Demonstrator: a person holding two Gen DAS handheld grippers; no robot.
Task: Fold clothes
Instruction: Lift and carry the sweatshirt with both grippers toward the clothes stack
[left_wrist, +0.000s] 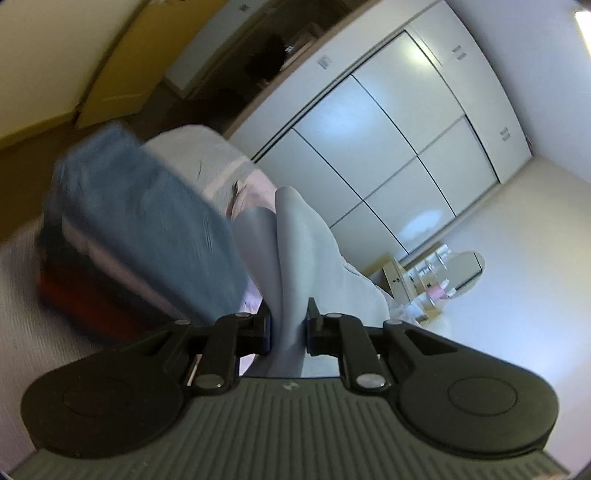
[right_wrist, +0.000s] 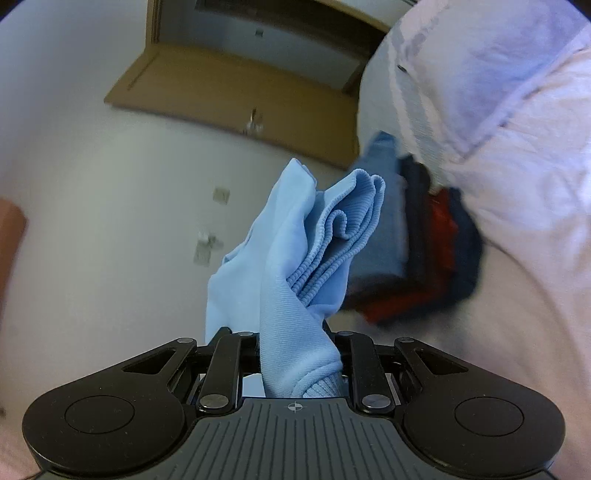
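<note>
A light blue garment (right_wrist: 288, 266) with a ribbed hem hangs bunched in the air, and my right gripper (right_wrist: 295, 354) is shut on a fold of it. In the left wrist view the same garment (left_wrist: 295, 251) looks grey-blue, and my left gripper (left_wrist: 289, 325) is shut on another part of it. A stack of folded clothes (left_wrist: 140, 236), blue on top with pale, dark and red layers below, lies on the bed to the left of my left gripper. The same stack of folded clothes (right_wrist: 421, 251) sits behind the garment in the right wrist view.
The pale pink bedspread (right_wrist: 517, 184) fills the right of the right wrist view, with a pillow (left_wrist: 199, 155) behind the stack. A white wardrobe (left_wrist: 369, 147), a wooden door (right_wrist: 236, 96) and a dresser with a mirror (left_wrist: 436, 273) stand around the room.
</note>
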